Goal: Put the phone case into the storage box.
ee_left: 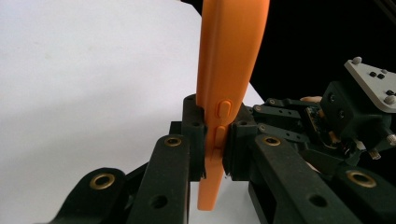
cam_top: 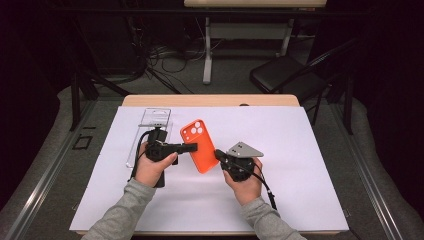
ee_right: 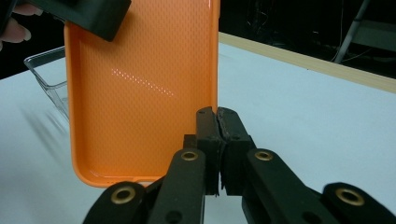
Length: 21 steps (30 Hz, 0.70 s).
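Note:
An orange phone case (cam_top: pixel 200 145) is held tilted above the white sheet, camera cutout at its far end. My left gripper (cam_top: pixel 192 146) reaches in from the left and is shut on the case's left side wall; in the left gripper view its jaws (ee_left: pixel 215 140) clamp the button edge of the case (ee_left: pixel 229 60). My right gripper (cam_top: pixel 218 153) comes from the right, its jaws (ee_right: pixel 217 116) pressed together on the right side wall of the case (ee_right: pixel 140 93), whose dimpled inside faces this camera. The left gripper's jaw (ee_right: pixel 93 14) shows at the case's top corner.
A clear plastic case (cam_top: pixel 155 117) lies on the white sheet (cam_top: pixel 300 165) behind the left hand. The sheet covers a wooden table (cam_top: pixel 210 100). Beyond the table stand a black folding chair (cam_top: pixel 285 75), another table's legs and floor cables.

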{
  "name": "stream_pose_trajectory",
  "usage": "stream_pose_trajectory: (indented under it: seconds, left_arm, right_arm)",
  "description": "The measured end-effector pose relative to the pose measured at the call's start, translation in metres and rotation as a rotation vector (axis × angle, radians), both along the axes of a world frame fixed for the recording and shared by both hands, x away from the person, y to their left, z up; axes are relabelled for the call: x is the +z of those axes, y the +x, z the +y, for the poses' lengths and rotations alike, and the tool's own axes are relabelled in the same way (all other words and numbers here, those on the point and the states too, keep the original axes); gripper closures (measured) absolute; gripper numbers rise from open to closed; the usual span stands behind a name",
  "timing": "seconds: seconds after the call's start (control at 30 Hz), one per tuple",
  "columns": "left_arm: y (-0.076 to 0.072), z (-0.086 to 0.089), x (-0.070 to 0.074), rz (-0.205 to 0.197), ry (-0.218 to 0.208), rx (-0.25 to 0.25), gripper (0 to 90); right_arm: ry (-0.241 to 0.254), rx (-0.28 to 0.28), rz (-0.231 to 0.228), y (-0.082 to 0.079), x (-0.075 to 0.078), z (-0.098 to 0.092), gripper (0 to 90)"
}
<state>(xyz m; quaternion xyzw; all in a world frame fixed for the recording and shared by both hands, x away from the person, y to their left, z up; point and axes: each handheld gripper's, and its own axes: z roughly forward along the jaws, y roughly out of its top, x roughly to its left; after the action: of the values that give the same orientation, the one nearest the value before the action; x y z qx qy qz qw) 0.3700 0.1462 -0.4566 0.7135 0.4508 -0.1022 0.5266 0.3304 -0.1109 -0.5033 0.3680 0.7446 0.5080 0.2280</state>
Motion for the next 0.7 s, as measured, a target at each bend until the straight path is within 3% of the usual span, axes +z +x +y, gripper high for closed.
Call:
stream_pose_trajectory:
  seconds: [0.5, 0.7]
  left_arm:
    - [0.0028, 0.0049, -0.0027, 0.000, -0.006, 0.009, 81.5]
    - [0.0044, 0.0081, -0.0028, 0.001, -0.011, 0.023, 81.5]
  right_arm:
    - [0.000, -0.013, -0.010, -0.0006, 0.0007, -0.0002, 77.4]
    - [0.025, -0.024, -0.031, -0.0007, 0.0034, -0.0034, 68.9]
